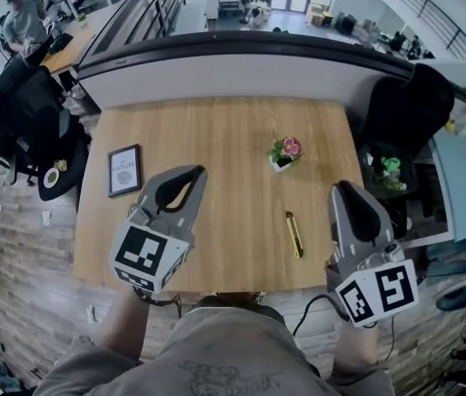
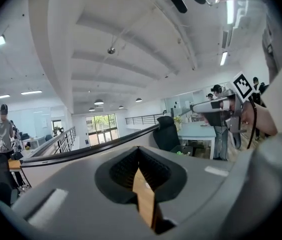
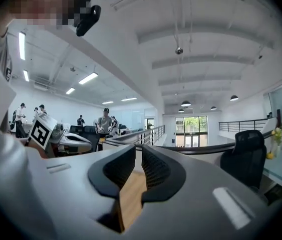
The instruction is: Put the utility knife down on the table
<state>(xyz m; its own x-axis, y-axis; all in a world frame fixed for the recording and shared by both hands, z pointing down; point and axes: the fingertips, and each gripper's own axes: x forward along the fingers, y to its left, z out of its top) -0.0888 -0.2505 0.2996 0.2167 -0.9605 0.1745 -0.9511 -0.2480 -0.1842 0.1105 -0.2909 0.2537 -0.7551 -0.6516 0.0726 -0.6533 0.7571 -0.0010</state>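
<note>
The yellow utility knife (image 1: 294, 234) lies flat on the wooden table (image 1: 224, 130), toward its front right, with nothing touching it. My left gripper (image 1: 197, 171) is raised over the table's front left; its fingertips meet in the left gripper view (image 2: 138, 150) with nothing between them. My right gripper (image 1: 340, 186) is held up off the table's right front corner, to the right of the knife. In the right gripper view its jaws (image 3: 138, 151) stand a narrow gap apart and hold nothing. Both gripper views look level across the room and do not show the knife.
A small pot of pink flowers (image 1: 285, 153) stands behind the knife. A framed picture (image 1: 124, 170) lies at the table's left. A black chair (image 1: 410, 106) and a pale desk (image 1: 463, 180) sit to the right, another chair (image 1: 26, 106) to the left. A curved rail (image 1: 241, 48) runs behind.
</note>
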